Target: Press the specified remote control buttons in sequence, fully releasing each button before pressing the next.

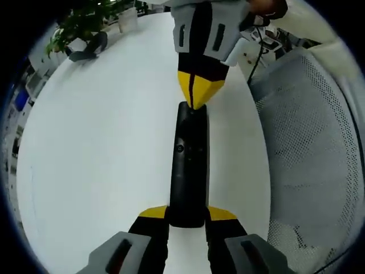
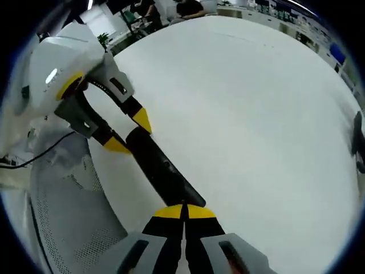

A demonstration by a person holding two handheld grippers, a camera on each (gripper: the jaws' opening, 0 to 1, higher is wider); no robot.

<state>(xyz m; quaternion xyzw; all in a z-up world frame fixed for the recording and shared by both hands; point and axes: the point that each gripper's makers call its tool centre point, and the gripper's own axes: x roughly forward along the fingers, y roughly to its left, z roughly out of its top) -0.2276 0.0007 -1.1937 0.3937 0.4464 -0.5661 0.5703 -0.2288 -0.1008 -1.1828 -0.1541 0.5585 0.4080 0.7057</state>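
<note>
A black remote [image 1: 187,165] is held above a round white table [image 1: 102,148], clamped at one end by the left gripper [image 1: 187,216]. The right gripper [image 2: 183,212], jaws closed together, is set against its other end. A mesh chair [image 1: 311,148] and a potted plant [image 1: 85,25] are seen at the table's edges.

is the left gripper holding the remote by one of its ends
Yes, in the left gripper view the left gripper has its yellow-tipped jaws clamped on either side of the near end of the black remote.

Glossy black plastic remote control [image 1: 189,171] on smooth matt white table [image 1: 102,148]; white perforated mesh chair [image 1: 311,148].
</note>
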